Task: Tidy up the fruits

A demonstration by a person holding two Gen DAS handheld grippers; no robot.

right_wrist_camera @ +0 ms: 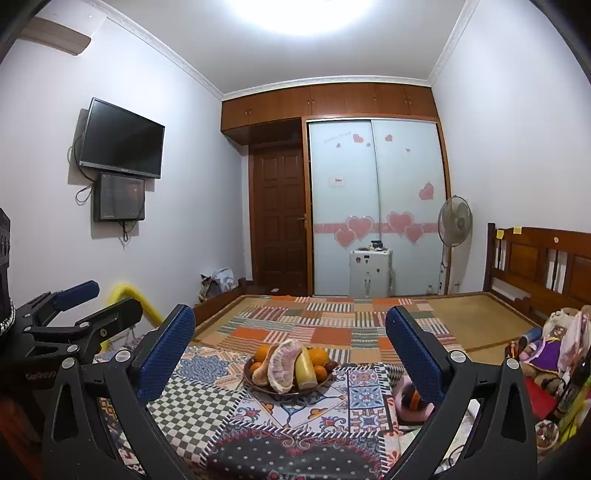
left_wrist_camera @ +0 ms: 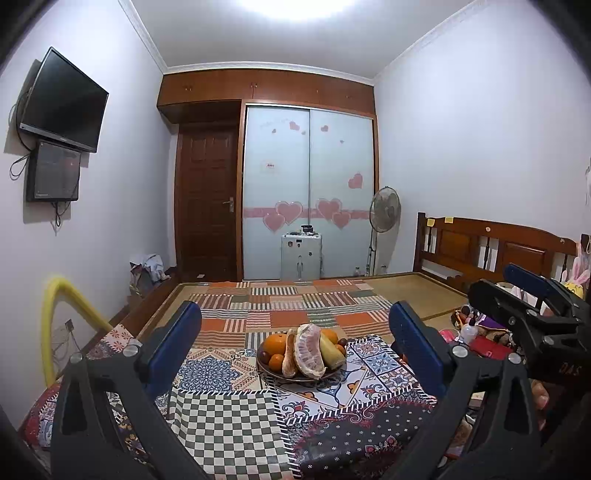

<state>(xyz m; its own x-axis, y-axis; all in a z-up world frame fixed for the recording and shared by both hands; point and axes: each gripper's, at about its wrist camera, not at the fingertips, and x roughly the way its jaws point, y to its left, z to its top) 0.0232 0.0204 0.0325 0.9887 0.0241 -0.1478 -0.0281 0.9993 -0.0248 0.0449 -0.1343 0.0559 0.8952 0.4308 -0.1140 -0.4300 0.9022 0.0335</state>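
Left wrist view showed both tongs spread wide, empty. Between the left tongs [left_wrist_camera: 295, 343] lay a round fruit bowl [left_wrist_camera: 301, 373] on patterned cloth [left_wrist_camera: 229, 417], well ahead of the right tongs [right_wrist_camera: 291, 347].

A home bedroom: a wooden bed [left_wrist_camera: 491, 247], sliding wardrobe [left_wrist_camera: 308, 192] with heart stickers, wall television [right_wrist_camera: 122, 138] and standing fan [right_wrist_camera: 455, 221].

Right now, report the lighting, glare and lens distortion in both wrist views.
Left wrist view: the ceiling light blows out to white at the top edge, walls bow from the fisheye, corners go black; the fruit bowl is evenly lit and sharp. Right wrist view: the same blown-out glare overhead, curved walls and dark corners, with the bowl equally clear.
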